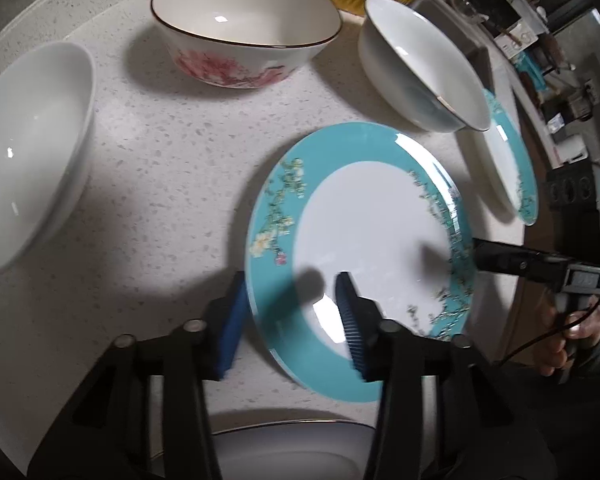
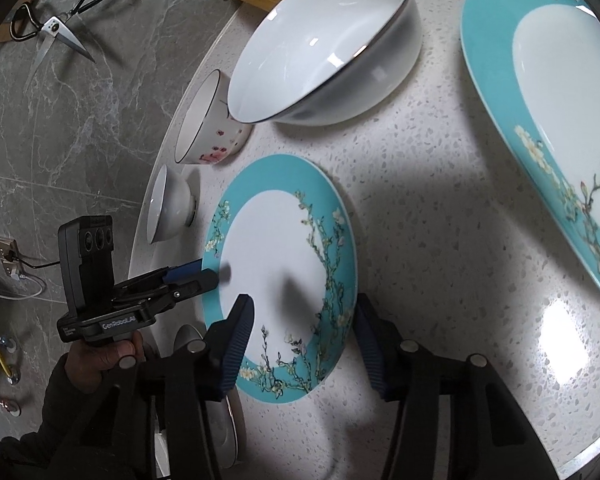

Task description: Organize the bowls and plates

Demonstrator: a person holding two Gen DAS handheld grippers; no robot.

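**Left claw** (image 1: 294, 320): jaws narrow and pointing steeply down, astride the near rim of the turquoise plate (image 1: 364, 248). One pad sits outside the rim on the worktop (image 1: 160, 168) and the other over the white centre. Whether the pads actually press on the china cannot be told.

**Right claw** (image 2: 304, 340): about half open, astride the opposite rim of the same plate. One pad is over the plate and the other is just beside its edge, with no visible pinch.

**Plate:** flat on the worktop between the two claws. In the right wrist view its rim lies close to the worktop's curved edge, where the left claw reaches in.

**Surroundings:**
- A white dark-rimmed bowl (image 1: 420, 64) lies just beyond the plate.
- A second turquoise plate (image 2: 540, 120) lies to one side.
- A pink-flowered bowl (image 1: 240, 36) and a small white bowl (image 1: 32, 152) lie further off.
- Another white dish (image 1: 292, 444) lies under the left claw.

**Likely hazards:**
- Glazed china is slick. A pinch taken only on the thin sloping rim may slide off, so that the plate drops back or tips.
- If the two claws lift unevenly, the plate tilts and one grip may be levered loose.
- A pad pushing sideways without getting under the rim could shove the plate towards the worktop's edge and the stone floor.
- A high or hasty lift could strike the dark-rimmed bowl or the dish below.
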